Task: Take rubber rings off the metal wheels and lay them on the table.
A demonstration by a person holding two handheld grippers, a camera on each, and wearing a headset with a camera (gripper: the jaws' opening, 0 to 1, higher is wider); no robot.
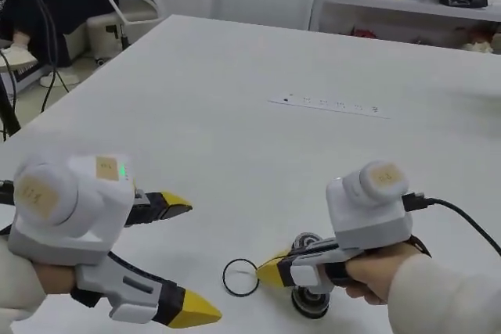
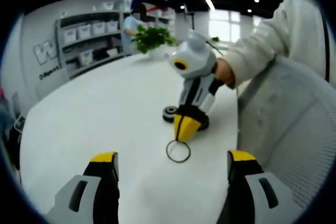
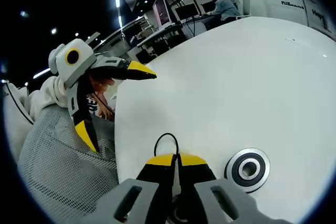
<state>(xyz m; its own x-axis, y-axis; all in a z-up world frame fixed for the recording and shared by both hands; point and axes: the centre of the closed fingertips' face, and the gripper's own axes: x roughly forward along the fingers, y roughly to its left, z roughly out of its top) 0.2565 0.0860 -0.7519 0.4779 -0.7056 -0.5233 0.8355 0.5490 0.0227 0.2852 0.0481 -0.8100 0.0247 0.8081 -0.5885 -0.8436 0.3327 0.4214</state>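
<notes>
Rubber ring (image 1: pixel 225 278) lies flat on the table (image 1: pixel 235 115), pointing away from my right gripper (image 1: pixel 266 273), whose fingers look closed on its near edge beside the metal wheels (image 1: pixel 311 303); my left gripper (image 1: pixel 197 262) hangs open, farther off.

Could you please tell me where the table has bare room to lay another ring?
The broad middle of the table, between the strip and the two grippers, is bare. So is the patch between the left gripper and the ring. It is crowded at the near edge, where the right gripper, ring and two wheels sit together.
</notes>
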